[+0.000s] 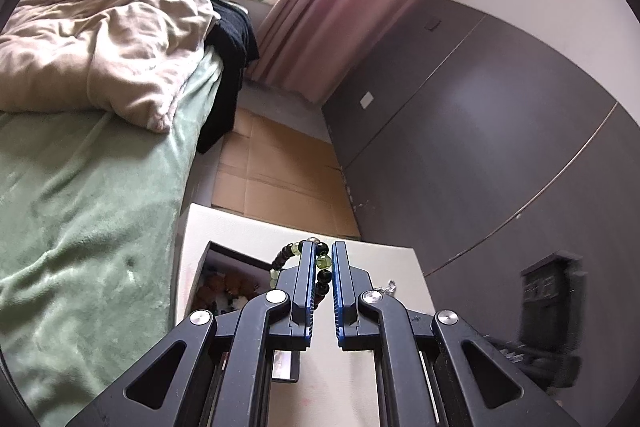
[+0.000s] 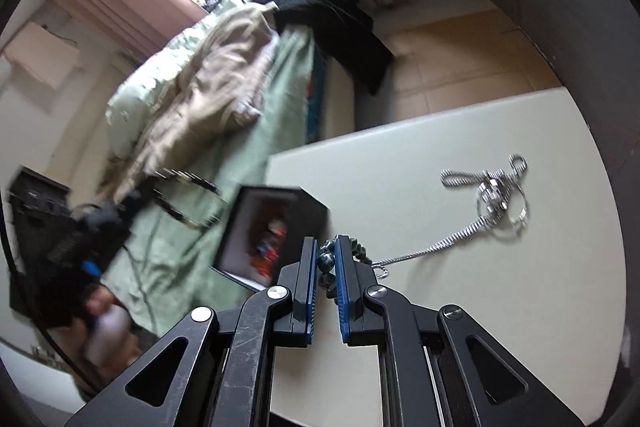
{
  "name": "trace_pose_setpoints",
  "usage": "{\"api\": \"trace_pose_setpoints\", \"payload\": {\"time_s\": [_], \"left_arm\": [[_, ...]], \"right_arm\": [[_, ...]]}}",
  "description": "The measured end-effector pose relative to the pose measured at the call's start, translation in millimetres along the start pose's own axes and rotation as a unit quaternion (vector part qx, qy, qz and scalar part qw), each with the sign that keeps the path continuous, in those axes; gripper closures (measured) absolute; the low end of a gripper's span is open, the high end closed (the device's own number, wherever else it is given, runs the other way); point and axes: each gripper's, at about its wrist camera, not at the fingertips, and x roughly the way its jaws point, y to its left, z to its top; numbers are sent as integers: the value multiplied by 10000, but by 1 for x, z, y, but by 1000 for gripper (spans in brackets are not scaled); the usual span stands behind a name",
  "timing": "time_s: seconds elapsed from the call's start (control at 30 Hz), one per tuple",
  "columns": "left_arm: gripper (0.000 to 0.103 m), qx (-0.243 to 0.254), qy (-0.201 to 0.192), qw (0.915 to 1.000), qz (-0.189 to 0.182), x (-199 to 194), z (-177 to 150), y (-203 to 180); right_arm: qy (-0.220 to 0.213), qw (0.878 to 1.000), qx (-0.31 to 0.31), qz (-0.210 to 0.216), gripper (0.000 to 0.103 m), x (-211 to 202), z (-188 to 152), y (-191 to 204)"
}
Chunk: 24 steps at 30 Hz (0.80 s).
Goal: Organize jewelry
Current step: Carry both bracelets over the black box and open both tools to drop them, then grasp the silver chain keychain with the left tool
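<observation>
My left gripper [image 1: 323, 259] is shut on a bracelet of black and pale green beads [image 1: 322, 264], held above the white table [image 1: 384, 263] next to the open black jewelry box [image 1: 228, 283]. My right gripper [image 2: 327, 255] is shut on a dark green bead bracelet [image 2: 326, 261], just right of the same box [image 2: 264, 227], which holds small colourful pieces. A silver chain with rings [image 2: 488, 195] lies on the table [image 2: 480, 299] to the right. The left gripper [image 2: 176, 195] shows blurred at the left of the right wrist view with its bracelet hanging.
A bed with a green blanket [image 1: 80, 207] and beige duvet [image 1: 100, 43] lies left of the table. Cardboard [image 1: 280, 171] covers the floor beyond. A dark wardrobe [image 1: 480, 131] stands at the right.
</observation>
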Motion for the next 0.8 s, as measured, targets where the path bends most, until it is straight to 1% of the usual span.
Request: {"api": "trace_pose_setpoints", "payload": {"time_s": [0.07, 0.1, 0.17, 0.27, 0.37, 0.4, 0.43, 0.47, 0.5, 0.53, 0.67, 0.8], "left_arm": [[96, -20, 76, 9999, 66, 5, 0, 3], [96, -88, 113, 9999, 59, 7, 0, 6], [96, -272, 231, 9994, -3, 13, 1, 13], [95, -580, 463, 9971, -148, 21, 1, 24], [93, -653, 509, 9965, -83, 23, 3, 27], [85, -676, 515, 9964, -68, 22, 4, 28], [64, -710, 505, 9962, -56, 22, 4, 29], [49, -753, 472, 9960, -46, 20, 5, 31], [25, -810, 386, 9960, -35, 17, 6, 33], [16, -846, 300, 9960, -34, 14, 7, 34], [15, -881, 135, 9960, 118, 4, 13, 40], [15, -1019, 51, 9941, 363, -1, 15, 52]], "right_arm": [[-157, 9998, 10, 121, 93, -7, 5, 7], [-208, 9997, 16, 149, 93, -7, 8, 10], [-280, 9990, 66, 334, 93, -8, 11, 14], [-416, 9985, 45, 358, 93, -9, 15, 22], [-495, 9978, 44, 428, 93, -6, 18, 28], [-498, 9978, 41, 439, 93, -4, 19, 30], [-487, 9977, 45, 460, 93, -2, 19, 31], [-474, 9977, 49, 482, 93, 1, 19, 33], [-464, 9977, 49, 499, 93, 2, 19, 34], [-452, 9976, 50, 523, 93, 5, 19, 34], [-433, 9967, 26, 683, 93, 15, 20, 43], [-332, 9956, 29, 880, 93, 29, 20, 53]]}}
